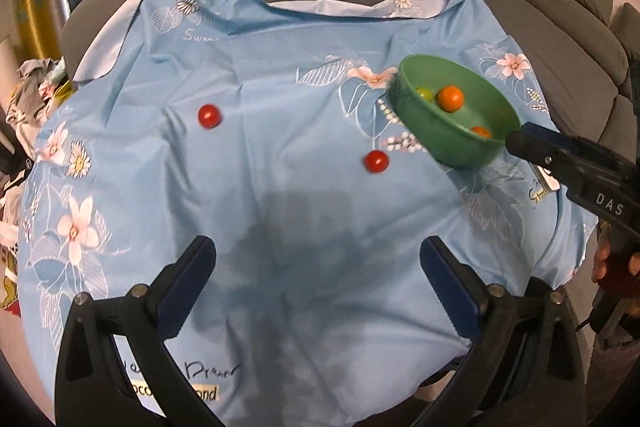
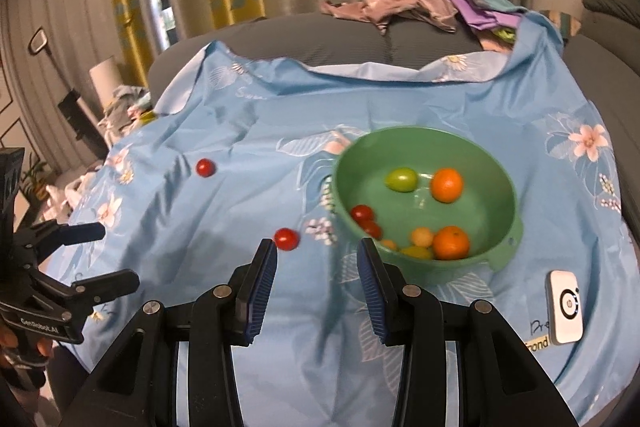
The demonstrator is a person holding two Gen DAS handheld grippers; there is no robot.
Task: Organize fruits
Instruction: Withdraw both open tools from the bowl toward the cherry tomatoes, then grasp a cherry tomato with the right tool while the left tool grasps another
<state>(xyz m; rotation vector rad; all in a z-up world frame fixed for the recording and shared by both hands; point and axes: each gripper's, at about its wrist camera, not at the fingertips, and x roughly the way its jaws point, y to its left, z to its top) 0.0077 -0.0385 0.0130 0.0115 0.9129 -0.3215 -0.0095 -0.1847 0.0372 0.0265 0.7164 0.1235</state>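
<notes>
Left gripper spread to full width, nothing between the pads, hovering over bare blue floral cloth well left of the green bowl. Far red tomato loose on the cloth, well left of the bowl; near red tomato also loose, just left of the bowl, close beyond the right gripper's left fingertip. Right gripper part-way open, gripping nothing, right pad lying over the bowl's near rim in view; contact cannot be told. Inside the bowl: green tomato, two oranges, two red tomatoes, small yellow ones at the near wall. White device flat on the cloth, right of the bowl. Clothes heap behind the bowl, on the grey sofa. Both tools pitched downward toward the cloth; fingers of a hand on the right tool's handle.
</notes>
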